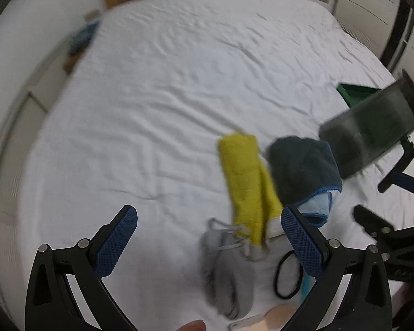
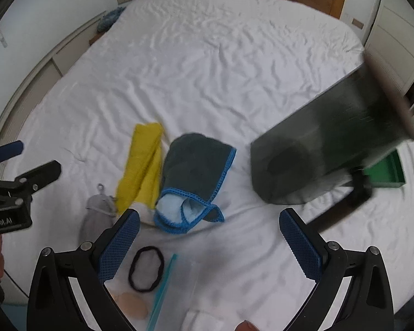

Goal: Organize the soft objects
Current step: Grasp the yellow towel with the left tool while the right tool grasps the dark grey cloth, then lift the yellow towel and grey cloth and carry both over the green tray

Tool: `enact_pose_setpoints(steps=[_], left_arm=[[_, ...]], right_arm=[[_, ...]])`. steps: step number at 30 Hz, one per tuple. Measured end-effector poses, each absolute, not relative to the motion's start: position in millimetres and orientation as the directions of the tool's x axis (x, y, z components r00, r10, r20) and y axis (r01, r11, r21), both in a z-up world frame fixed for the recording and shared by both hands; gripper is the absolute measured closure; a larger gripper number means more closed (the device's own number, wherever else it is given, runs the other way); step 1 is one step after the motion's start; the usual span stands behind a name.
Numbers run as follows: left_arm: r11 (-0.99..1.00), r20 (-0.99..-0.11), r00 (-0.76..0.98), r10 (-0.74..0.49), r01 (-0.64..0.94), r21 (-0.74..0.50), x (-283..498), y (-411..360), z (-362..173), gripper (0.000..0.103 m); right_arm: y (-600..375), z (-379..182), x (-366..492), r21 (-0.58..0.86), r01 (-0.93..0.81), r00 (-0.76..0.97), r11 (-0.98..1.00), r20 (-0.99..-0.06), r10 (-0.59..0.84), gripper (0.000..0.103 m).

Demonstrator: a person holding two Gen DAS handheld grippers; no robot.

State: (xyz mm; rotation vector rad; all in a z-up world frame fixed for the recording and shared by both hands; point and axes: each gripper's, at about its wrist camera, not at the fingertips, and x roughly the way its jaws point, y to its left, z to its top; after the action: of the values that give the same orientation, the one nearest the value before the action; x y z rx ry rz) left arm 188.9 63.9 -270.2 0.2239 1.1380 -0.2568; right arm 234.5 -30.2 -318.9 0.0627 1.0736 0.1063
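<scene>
Both tongs, left (image 1: 209, 237) and right (image 2: 209, 238), hang wide and empty over the bed (image 2: 207, 69). Sorting looks barely begun. Next, I'd pinch the yellow cloth (image 2: 142, 165).

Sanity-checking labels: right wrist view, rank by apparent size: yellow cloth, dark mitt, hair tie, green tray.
1. dark mitt
2. yellow cloth
3. hair tie and green tray: unsure, since the tray is partly hidden and farther away.

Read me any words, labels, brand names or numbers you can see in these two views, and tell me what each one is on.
"nRobot.AI": white letters on the black body of the left gripper, seen at the left edge of the right wrist view; the start of the word is cut off by the frame.
Faint marks on the dark translucent container: too blurred to read.
Nothing readable on the yellow cloth, the dark blue-edged cloth or the green tray.
</scene>
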Motion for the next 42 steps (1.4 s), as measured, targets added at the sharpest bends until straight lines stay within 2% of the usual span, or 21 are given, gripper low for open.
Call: enact_pose_setpoints(steps=[5, 13, 17, 24, 27, 29, 30, 32, 33, 34, 35, 38, 42], left_arm=[[0.936, -0.933, 0.334, -0.130, 0.351, -0.004, 212, 38, -307, 0.001], [0.946, -0.962, 0.263, -0.069, 0.323, 0.020, 239, 17, -356, 0.003], [0.957, -0.975, 0.209, -0.075, 0.291, -0.011, 253, 18, -374, 0.003], [0.959, -0.987, 0.153, -0.042, 0.284, 0.003, 258, 11, -395, 0.003], [0.960, -0.991, 0.129, -0.043, 0.280, -0.006, 258, 12, -400, 0.009], [0.959, -0.992, 0.112, -0.055, 0.282, -0.022, 261, 13, -402, 0.018], [0.958, -0.992, 0.104, -0.065, 0.285, -0.033, 262, 13, -403, 0.022], [0.953, -0.991, 0.096, -0.088, 0.297, -0.056, 260, 12, -402, 0.043], [0.949, -0.990, 0.093, -0.105, 0.306, -0.072, 259, 11, -401, 0.050], [0.943, -0.988, 0.082, -0.134, 0.318, -0.102, 257, 9, -400, 0.066], [0.938, -0.986, 0.079, -0.149, 0.326, -0.116, 255, 6, -399, 0.074], [0.930, -0.982, 0.103, -0.158, 0.351, -0.112, 248, 1, -392, 0.087], [0.923, -0.967, 0.153, -0.204, 0.359, -0.138, 238, 3, -378, 0.090]], right_arm=[[-24, -362, 264, 0.110, -0.075, 0.464, 0.991, -0.876, 0.133, 0.000], [-19, -410, 292, 0.110, -0.101, 0.470, 0.989, -0.871, 0.144, 0.000], [-16, -428, 303, 0.114, -0.119, 0.469, 0.986, -0.869, 0.156, 0.000], [-18, -467, 329, 0.124, -0.087, 0.421, 0.988, -0.895, 0.149, 0.000], [-16, -479, 337, 0.137, -0.092, 0.401, 0.986, -0.901, 0.163, 0.000], [-14, -486, 342, 0.148, -0.104, 0.390, 0.984, -0.904, 0.177, 0.001], [-14, -489, 344, 0.159, -0.111, 0.387, 0.981, -0.902, 0.190, 0.005], [-13, -492, 347, 0.167, -0.129, 0.392, 0.977, -0.897, 0.205, 0.026], [-13, -492, 347, 0.176, -0.139, 0.396, 0.974, -0.892, 0.218, 0.034], [-13, -491, 346, 0.193, -0.154, 0.395, 0.969, -0.887, 0.240, 0.055], [-11, -490, 346, 0.214, -0.178, 0.389, 0.960, -0.881, 0.269, 0.074], [-4, -484, 344, 0.196, -0.219, 0.390, 0.956, -0.880, 0.270, 0.080], [-14, -476, 341, 0.212, -0.213, 0.406, 0.954, -0.869, 0.283, 0.083]])
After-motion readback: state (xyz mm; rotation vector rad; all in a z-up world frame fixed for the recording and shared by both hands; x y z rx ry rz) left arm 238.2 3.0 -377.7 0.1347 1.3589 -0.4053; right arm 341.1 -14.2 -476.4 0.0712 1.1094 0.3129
